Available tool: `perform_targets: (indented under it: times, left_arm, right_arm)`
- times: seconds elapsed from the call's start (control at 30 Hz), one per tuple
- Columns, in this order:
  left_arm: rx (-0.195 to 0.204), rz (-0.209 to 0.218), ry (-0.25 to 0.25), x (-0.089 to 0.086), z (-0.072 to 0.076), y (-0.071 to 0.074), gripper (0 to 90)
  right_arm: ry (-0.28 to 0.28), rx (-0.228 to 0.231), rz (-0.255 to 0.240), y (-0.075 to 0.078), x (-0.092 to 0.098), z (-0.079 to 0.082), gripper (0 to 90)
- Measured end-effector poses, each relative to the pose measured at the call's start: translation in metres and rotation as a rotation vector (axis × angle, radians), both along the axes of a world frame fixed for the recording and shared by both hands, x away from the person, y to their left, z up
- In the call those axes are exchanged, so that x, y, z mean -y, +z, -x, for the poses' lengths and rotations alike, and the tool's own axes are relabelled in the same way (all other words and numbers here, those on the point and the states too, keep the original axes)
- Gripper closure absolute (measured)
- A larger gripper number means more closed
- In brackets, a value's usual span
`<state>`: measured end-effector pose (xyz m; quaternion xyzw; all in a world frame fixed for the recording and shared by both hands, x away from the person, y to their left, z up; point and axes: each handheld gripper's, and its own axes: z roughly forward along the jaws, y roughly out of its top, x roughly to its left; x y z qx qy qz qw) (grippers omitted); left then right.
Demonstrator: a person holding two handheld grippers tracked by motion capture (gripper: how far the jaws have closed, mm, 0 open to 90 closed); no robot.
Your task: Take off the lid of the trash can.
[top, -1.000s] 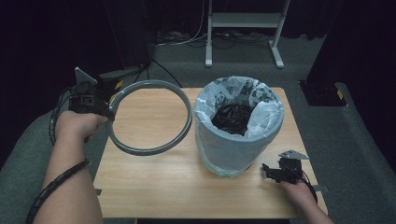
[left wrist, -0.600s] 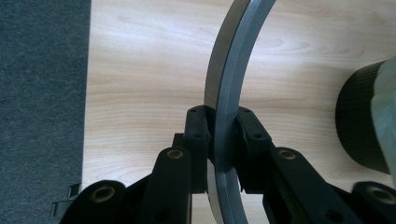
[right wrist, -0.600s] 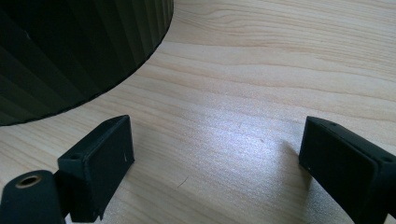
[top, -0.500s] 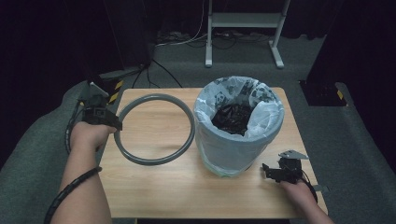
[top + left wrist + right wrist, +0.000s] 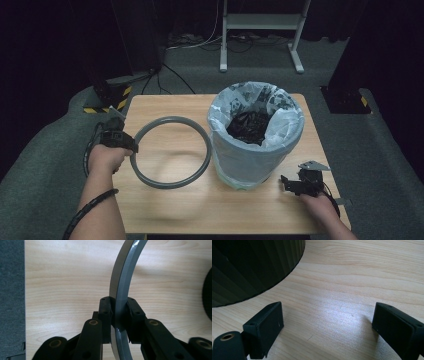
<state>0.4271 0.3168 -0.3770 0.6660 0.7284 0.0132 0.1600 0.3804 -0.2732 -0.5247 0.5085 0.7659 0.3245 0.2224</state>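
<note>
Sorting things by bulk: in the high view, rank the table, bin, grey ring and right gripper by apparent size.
1. Table
2. Bin and grey ring: look about alike across, so unranked
3. Right gripper

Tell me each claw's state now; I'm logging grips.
Left claw: closed on the grey ring.
Right claw: open, holding nothing.

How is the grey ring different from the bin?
The grey ring is flat, thin and open through the middle; the bin stands tall and upright. The ring is bare, while the bin is lined with a pale bag and has dark stuff inside. The left gripper clamps the ring; nothing grips the bin. Both are round, above the same wooden table.
</note>
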Motion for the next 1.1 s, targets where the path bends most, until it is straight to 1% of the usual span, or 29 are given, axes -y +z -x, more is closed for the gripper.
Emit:
perform_targets:
  times: [0.07,0.13,0.27,0.3,0.4,0.47,0.53,0.6,0.63,0.73,0.8,0.83,0.87,1.0,1.07,1.1]
  left_arm:
    - [-0.002,0.001,0.011,0.0,0.001,-0.007,76.4]
    - [0.002,-0.009,0.004,-0.001,0.002,-0.014,76.3]
    - [-0.009,-0.013,0.004,-0.001,0.003,-0.026,76.3]
    - [-0.005,-0.012,0.01,0.0,0.003,-0.029,76.3]
    - [-0.009,-0.012,0.008,0.002,0.004,-0.038,76.3]
    - [-0.021,-0.024,-0.009,0.004,0.005,-0.044,76.3]
    - [-0.027,-0.023,-0.008,0.009,0.005,-0.052,76.3]
    - [-0.036,-0.024,-0.018,0.012,0.005,-0.059,76.2]
    - [-0.046,-0.029,-0.03,0.014,0.005,-0.062,76.2]
    - [-0.054,-0.027,-0.038,0.02,0.005,-0.073,76.2]
    - [-0.059,-0.033,-0.054,0.024,0.006,-0.079,76.2]
    - [-0.063,-0.035,-0.061,0.025,0.006,-0.08,76.2]
    - [-0.063,-0.032,-0.056,0.027,0.007,-0.083,76.2]
    - [-0.077,-0.027,-0.063,0.033,0.01,-0.091,76.1]
    - [-0.08,-0.032,-0.075,0.035,0.012,-0.093,76.1]
    - [-0.075,-0.036,-0.073,0.038,0.013,-0.094,76.0]
  right_arm:
    - [0.0,0.0,0.0,0.0,0.0,0.0,9.7]
    - [0.0,0.0,0.0,0.0,0.0,0.0,9.7]
    - [0.0,0.0,0.0,0.0,0.0,0.0,9.6]
    - [0.0,0.0,0.0,0.0,0.0,0.0,9.7]
    - [0.0,0.0,0.0,0.0,0.0,0.0,9.6]
    - [0.0,-0.001,-0.001,0.0,0.0,0.0,9.6]
    - [0.0,-0.001,-0.001,0.0,0.0,0.0,9.6]
    - [0.0,-0.002,-0.002,0.0,0.0,0.0,9.6]
    - [0.0,-0.001,-0.001,0.0,0.0,0.0,9.6]
    - [-0.001,-0.001,-0.001,0.0,0.0,0.0,9.6]
    - [0.001,-0.002,0.0,0.0,0.0,0.0,9.7]
    - [0.001,-0.001,-0.001,0.0,0.0,0.0,9.7]
    - [0.001,-0.001,-0.001,0.0,0.0,0.0,9.7]
    - [0.001,-0.001,0.0,0.0,0.0,0.0,9.7]
    - [0.0,-0.001,0.0,0.0,0.0,0.0,9.7]
    - [0.0,-0.001,0.0,0.0,0.0,0.0,9.7]
